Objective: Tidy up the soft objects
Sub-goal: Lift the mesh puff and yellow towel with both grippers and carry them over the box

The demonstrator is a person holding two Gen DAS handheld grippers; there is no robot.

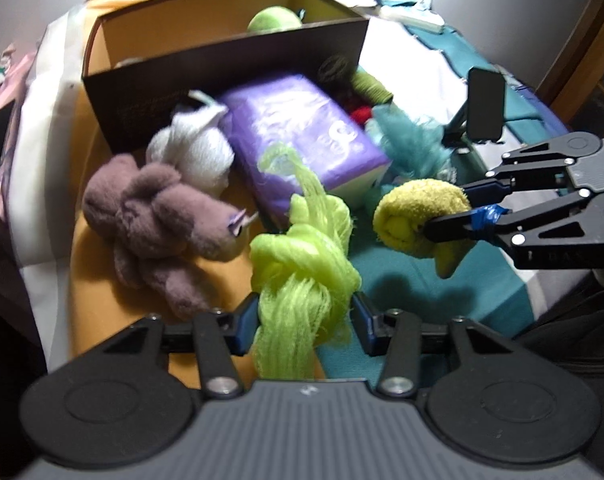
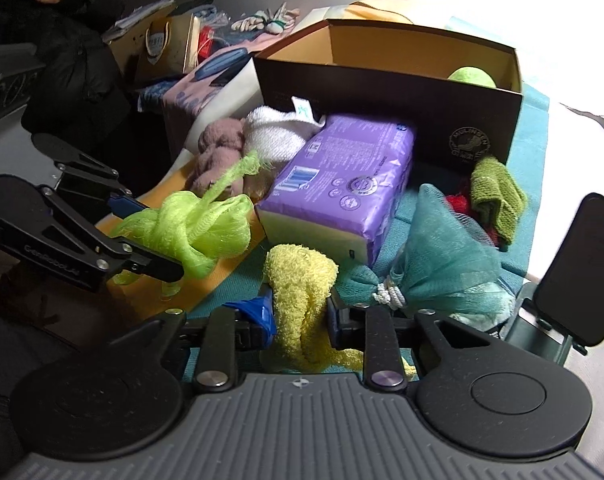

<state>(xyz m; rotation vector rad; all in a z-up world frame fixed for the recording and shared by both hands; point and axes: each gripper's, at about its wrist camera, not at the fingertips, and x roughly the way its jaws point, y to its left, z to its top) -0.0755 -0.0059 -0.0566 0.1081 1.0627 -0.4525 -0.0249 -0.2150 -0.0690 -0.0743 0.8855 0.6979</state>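
Observation:
My left gripper point(image 1: 304, 322) is shut on a lime-green mesh bath pouf point(image 1: 302, 260), lifted a little off the bed; the same lime-green mesh bath pouf point(image 2: 190, 228) shows at the left of the right wrist view, held by the left gripper point(image 2: 158, 256). My right gripper point(image 2: 300, 316) is shut on a yellow terry cloth point(image 2: 302, 284), which bunches up between its pads. In the left wrist view that yellow terry cloth point(image 1: 418, 216) hangs from the right gripper point(image 1: 450, 210) at the right. Behind stands an open dark cardboard box point(image 1: 222, 68) with a green ball point(image 1: 274, 20) inside.
In front of the box lie a purple tissue pack point(image 1: 302, 140), a mauve plush toy point(image 1: 162, 216), a white cloth bundle point(image 1: 194, 152), a teal mesh pouf point(image 2: 446, 264), a dark green cloth point(image 2: 498, 196) and something red point(image 2: 458, 202). A phone on a stand point(image 2: 582, 268) is at the right. A seated person point(image 2: 50, 4) is at the far left.

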